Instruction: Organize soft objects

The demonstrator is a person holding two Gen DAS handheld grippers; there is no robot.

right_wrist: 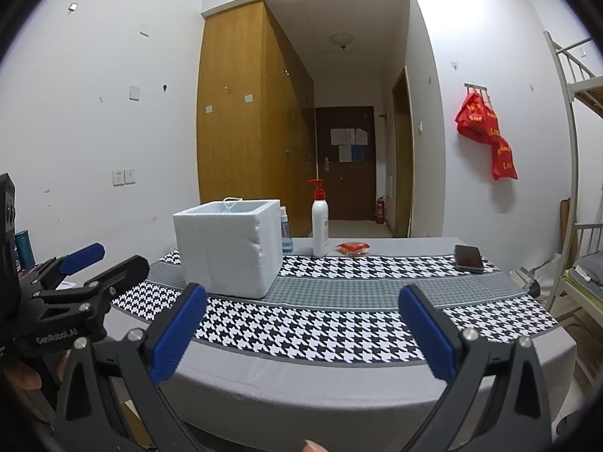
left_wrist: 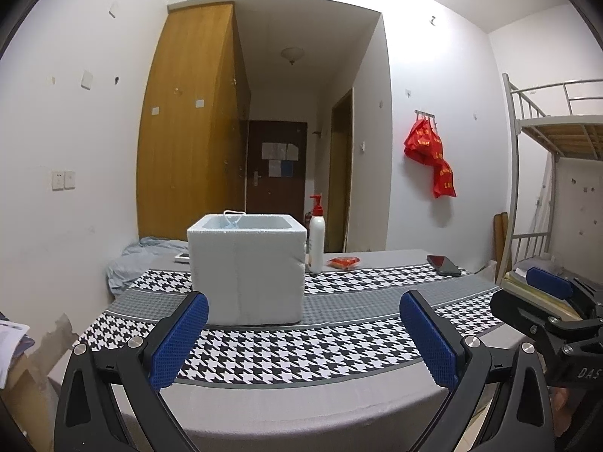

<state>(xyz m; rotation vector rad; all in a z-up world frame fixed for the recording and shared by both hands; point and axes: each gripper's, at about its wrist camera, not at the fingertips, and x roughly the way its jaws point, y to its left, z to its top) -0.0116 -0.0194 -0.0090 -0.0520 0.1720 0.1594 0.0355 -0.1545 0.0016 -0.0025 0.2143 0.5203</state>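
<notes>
So, left wrist view first: the left gripper (left_wrist: 303, 312) sits low in the frame with its blue pads spread wide and nothing between them. Dead center behind it is a white foam box (left_wrist: 247, 275) standing on a table (left_wrist: 301, 403) covered with a grey cloth and houndstooth stripes. Poking just over the box's back left rim is a blue face mask (left_wrist: 231, 223) with a white ear loop, so it's inside the box. Right beside the box on its right is a white pump bottle (left_wrist: 316, 239) with a red top, then a small red packet (left_wrist: 343, 262), and further right a dark phone (left_wrist: 444, 264). The right gripper (left_wrist: 548, 286) shows at the right edge of the frame, but only one blue pad is clear, so I can't tell its spread from here.

Right wrist view: the right gripper (right_wrist: 301, 310) fills the bottom, fingers wide apart and empty. The foam box (right_wrist: 228, 250) is now left of center, mask (right_wrist: 230, 207) loop peeking over the top edge. A small spray bottle (right_wrist: 286, 229) hides just behind the box's right side, with the pump bottle (right_wrist: 320, 226), red packet (right_wrist: 353, 247) and phone (right_wrist: 468, 258) strung out toward the right. The left gripper (right_wrist: 94, 263) pokes in at the left edge, spread apart, with a bit of hand (right_wrist: 22, 376) under it. Red bags (right_wrist: 486, 135) hang on the wall at upper right.
</notes>
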